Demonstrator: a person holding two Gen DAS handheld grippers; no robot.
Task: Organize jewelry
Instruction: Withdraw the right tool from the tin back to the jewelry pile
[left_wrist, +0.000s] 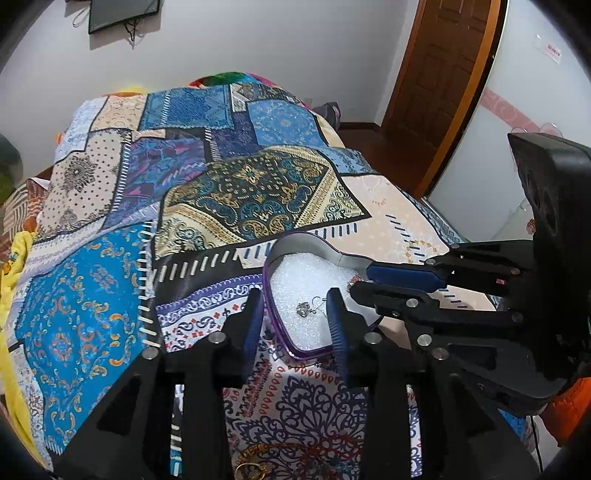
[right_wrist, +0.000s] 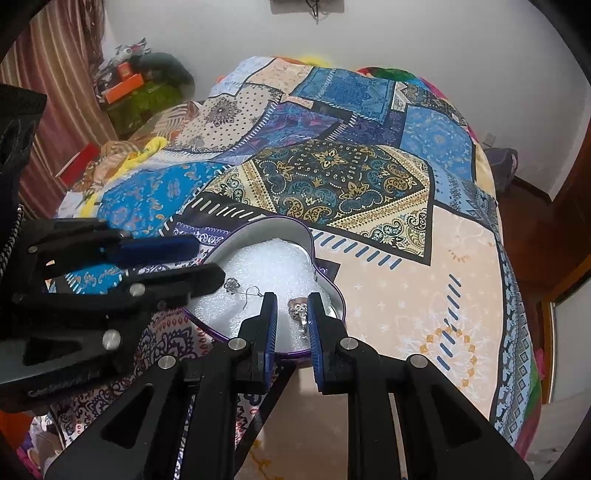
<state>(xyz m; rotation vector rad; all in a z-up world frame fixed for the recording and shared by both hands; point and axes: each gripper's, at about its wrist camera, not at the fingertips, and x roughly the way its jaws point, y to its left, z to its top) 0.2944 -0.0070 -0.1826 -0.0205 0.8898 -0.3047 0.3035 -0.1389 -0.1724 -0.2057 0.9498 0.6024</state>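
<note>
A heart-shaped purple tin (left_wrist: 271, 310) (right_wrist: 334, 291) lined with white foam sits on the patterned bedspread. A silver hook earring (left_wrist: 306, 308) (right_wrist: 236, 287) lies on the foam. My left gripper (left_wrist: 295, 314) is open, its fingers straddling the tin's near left rim, the earring between them. My right gripper (right_wrist: 291, 314) is open over the tin's right lobe, with a silver ring (right_wrist: 298, 310) lying on the foam between its fingers. In the left wrist view the right gripper (left_wrist: 369, 280) reaches in from the right.
The bed is covered by a blue, gold and beige patchwork spread (left_wrist: 258, 192). Gold jewelry (left_wrist: 255, 469) lies on the spread near the bottom edge of the left wrist view. A wooden door (left_wrist: 439, 74) stands at the right; clutter (right_wrist: 129, 88) at far left.
</note>
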